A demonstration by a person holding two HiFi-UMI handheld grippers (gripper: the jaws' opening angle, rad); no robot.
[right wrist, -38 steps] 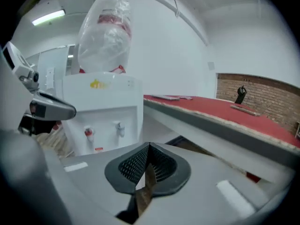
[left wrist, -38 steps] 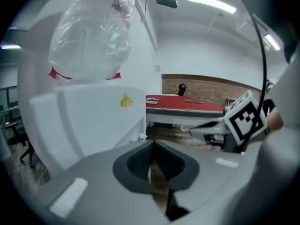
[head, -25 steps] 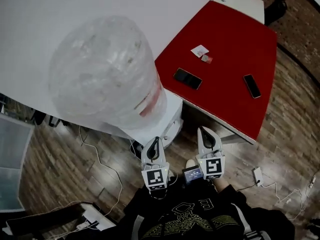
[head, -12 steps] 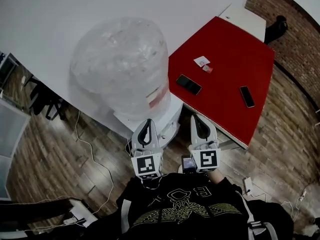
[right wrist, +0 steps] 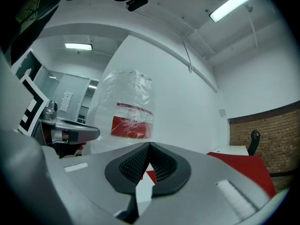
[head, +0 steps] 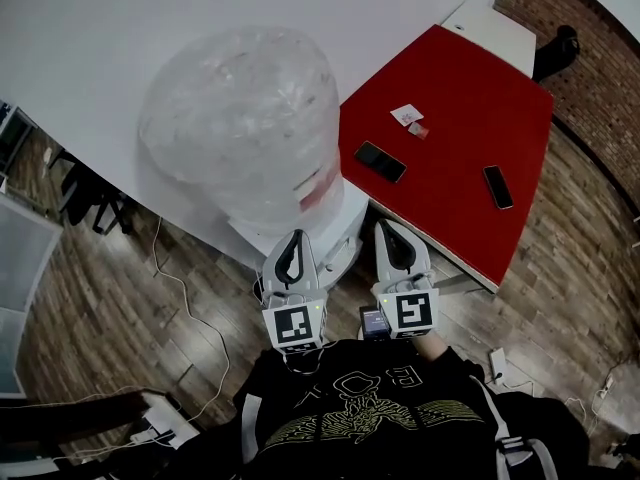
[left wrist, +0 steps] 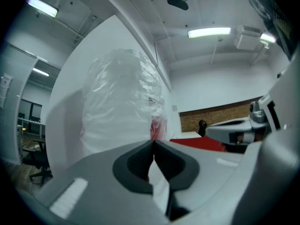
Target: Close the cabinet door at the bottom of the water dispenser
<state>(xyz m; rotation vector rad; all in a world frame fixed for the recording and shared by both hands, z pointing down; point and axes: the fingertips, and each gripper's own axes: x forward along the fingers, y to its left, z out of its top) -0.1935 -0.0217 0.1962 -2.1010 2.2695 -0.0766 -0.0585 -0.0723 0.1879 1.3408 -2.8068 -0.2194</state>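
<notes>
The water dispenser (head: pixel 345 223) stands against the white wall (head: pixel 120 28), its white body mostly covered from above by the large bottle (head: pixel 240 118) on top, which is wrapped in crinkled clear plastic and carries a red label (head: pixel 316 184). The cabinet door at its bottom cannot be seen from this steep angle. Directly in front of the dispenser's body, the left claw (head: pixel 292 243) and the right claw (head: pixel 388 230) point towards it side by side, a little apart from each other, neither visibly touching it. In each gripper view the two jaws meet at their tips with nothing between them, so both claws are closed and empty. Just to the right of the dispenser is a red worktop (head: pixel 470 98), on which lie two dark phones, one near the dispenser (head: pixel 381 161) and one further right (head: pixel 498 186), and a small white card (head: pixel 406 114). The wooden floor (head: pixel 120 308) to the left has thin cables (head: pixel 195 313) trailing over it. The person's dark printed top (head: pixel 360 413) fills the lower edge of the head view.
</notes>
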